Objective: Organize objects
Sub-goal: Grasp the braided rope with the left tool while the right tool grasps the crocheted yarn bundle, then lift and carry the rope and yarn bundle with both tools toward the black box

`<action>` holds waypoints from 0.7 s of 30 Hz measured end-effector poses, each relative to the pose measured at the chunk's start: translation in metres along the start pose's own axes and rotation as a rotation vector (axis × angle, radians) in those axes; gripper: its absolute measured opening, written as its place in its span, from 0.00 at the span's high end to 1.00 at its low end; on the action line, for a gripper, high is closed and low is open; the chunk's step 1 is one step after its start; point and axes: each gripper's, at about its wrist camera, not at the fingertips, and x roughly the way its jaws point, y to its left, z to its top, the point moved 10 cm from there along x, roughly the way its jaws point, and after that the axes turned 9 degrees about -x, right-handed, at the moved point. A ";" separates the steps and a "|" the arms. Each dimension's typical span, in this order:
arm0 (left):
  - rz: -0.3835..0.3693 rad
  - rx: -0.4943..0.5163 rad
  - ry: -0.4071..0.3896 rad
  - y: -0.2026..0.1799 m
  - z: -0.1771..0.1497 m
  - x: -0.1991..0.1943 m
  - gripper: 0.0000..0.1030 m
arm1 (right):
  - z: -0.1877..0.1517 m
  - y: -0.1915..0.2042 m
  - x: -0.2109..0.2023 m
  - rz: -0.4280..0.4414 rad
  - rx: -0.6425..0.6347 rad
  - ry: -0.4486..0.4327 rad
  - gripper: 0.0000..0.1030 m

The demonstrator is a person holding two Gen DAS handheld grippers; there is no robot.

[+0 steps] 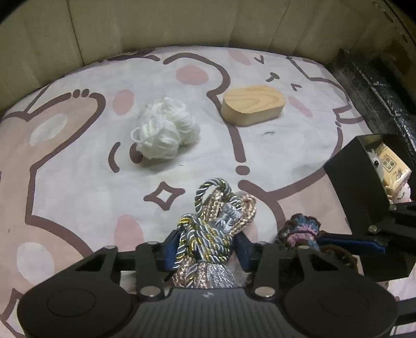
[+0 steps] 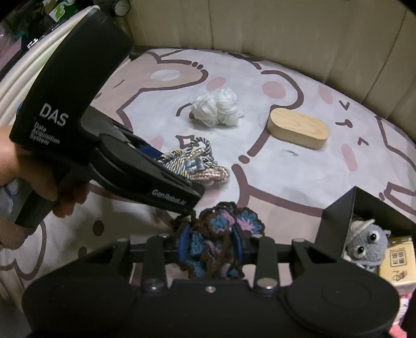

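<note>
- The left claw (image 1: pixel 206 244) points steeply down at the bedsheet (image 1: pixel 78 182), its blue pads pressed in from both sides on a bundle of braided cords (image 1: pixel 210 223) in silver, gold and pink; the bundle's tassel end runs back under the claw body
- From the right wrist view, the same left claw (image 2: pixel 166 158) reaches in from the left, held by a hand (image 2: pixel 23 171), with the cords (image 2: pixel 197 161) lying on the sheet at its tip
- The right claw (image 2: pixel 212 243) is clamped on a crocheted piece (image 2: pixel 221 234) in blue, pink and brown, which bulges up between the two blue pads and rests on the bed
- The two gripped things lie close together, the crocheted piece (image 1: pixel 301 226) just to the right of the cords
- A white yarn ball (image 1: pixel 163 130) sits farther out on the sheet, well apart from both claws
- A wooden oval block (image 1: pixel 253 104) lies flat beside the yarn, to its right, not touching it
- A black box (image 2: pixel 338 223) stands open at the right edge of the bed; inside it are a grey knitted toy (image 2: pixel 364 241) with bead eyes and a tan packet (image 2: pixel 397 262)
- A padded beige headboard (image 1: pixel 182 23) rises behind the bed
</note>
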 end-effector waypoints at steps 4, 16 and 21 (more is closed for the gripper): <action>0.010 0.000 -0.003 0.001 0.000 -0.002 0.58 | 0.000 -0.004 0.006 0.017 0.037 -0.008 0.56; -0.013 -0.062 -0.120 0.000 0.014 -0.058 0.59 | 0.005 -0.004 -0.013 0.017 0.066 -0.037 0.82; -0.026 -0.086 -0.172 -0.005 0.014 -0.088 0.59 | 0.015 -0.005 -0.037 -0.001 0.098 -0.105 0.91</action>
